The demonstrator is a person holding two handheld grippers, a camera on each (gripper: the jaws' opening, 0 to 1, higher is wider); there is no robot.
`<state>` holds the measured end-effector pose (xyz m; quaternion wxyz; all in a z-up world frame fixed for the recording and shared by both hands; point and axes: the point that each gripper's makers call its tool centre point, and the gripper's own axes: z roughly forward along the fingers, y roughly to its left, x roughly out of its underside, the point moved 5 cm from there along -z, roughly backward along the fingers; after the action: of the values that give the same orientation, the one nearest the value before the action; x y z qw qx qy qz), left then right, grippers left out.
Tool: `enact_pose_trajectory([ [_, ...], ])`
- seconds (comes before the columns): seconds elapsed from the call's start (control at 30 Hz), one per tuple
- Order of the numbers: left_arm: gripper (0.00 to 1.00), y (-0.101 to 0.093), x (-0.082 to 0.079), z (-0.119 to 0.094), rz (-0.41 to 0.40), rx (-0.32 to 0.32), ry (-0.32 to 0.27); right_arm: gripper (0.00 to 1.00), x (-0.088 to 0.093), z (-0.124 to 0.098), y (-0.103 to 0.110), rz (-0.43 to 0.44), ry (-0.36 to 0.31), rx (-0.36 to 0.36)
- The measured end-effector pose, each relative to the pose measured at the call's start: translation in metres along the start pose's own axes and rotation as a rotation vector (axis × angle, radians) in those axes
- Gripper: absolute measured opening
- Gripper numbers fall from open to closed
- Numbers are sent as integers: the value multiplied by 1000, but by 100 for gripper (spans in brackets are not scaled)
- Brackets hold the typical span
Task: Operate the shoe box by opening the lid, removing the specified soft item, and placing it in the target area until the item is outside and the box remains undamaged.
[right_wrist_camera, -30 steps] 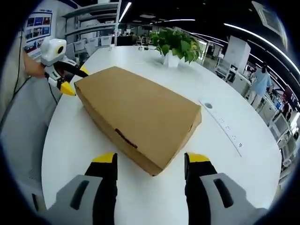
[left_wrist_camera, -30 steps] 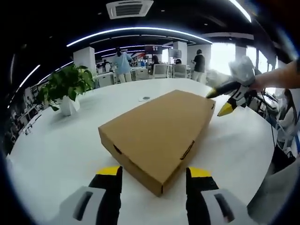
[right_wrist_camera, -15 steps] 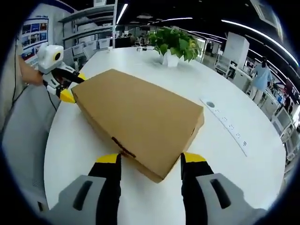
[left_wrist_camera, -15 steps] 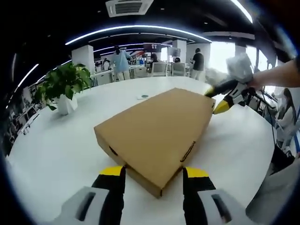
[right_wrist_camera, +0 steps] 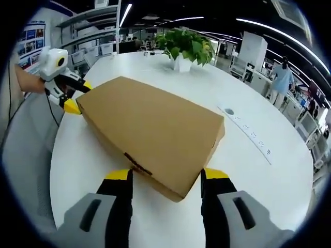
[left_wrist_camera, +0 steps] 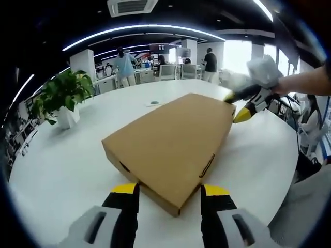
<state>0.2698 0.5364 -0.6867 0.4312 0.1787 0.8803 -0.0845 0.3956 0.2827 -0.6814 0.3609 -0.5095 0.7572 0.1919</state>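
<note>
Both grippers are seen set at opposite ends of the closed shoe box. From the left gripper view, the left gripper [left_wrist_camera: 169, 192] is held with its yellow-tipped jaws spread wide, and the near corner of the shoe box [left_wrist_camera: 173, 139] is framed between them, just ahead of the tips; contact cannot be made out. Beyond the far end of the box the right gripper [left_wrist_camera: 239, 104] is seen, its jaws parted at the far corner.

From the right gripper view, the right gripper [right_wrist_camera: 166, 178] is likewise spread wide, with the box corner [right_wrist_camera: 155, 134] lying between its jaws. At the box's far end, up and to the left of these jaws, the left gripper [right_wrist_camera: 75, 97] is visible with its tips apart against the far corner.

No print or brand can be read on the plain brown cardboard. The lid is shut. The box rests on a white table [right_wrist_camera: 243, 160], with a potted plant [right_wrist_camera: 183, 49] well beyond it and a white power strip [right_wrist_camera: 248, 137] to the right of the right gripper's jaws. Wall posters at upper left are too blurred to be read.
</note>
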Motion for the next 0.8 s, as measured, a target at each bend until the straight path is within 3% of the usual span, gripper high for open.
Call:
enact_pose_trajectory([
  [0.4, 46, 20, 4, -8, 41, 62, 72, 49, -1, 0, 31, 44, -15, 83],
  [0.8, 46, 38, 11, -17, 91, 109, 101, 46, -3, -2, 59, 73, -15, 125],
])
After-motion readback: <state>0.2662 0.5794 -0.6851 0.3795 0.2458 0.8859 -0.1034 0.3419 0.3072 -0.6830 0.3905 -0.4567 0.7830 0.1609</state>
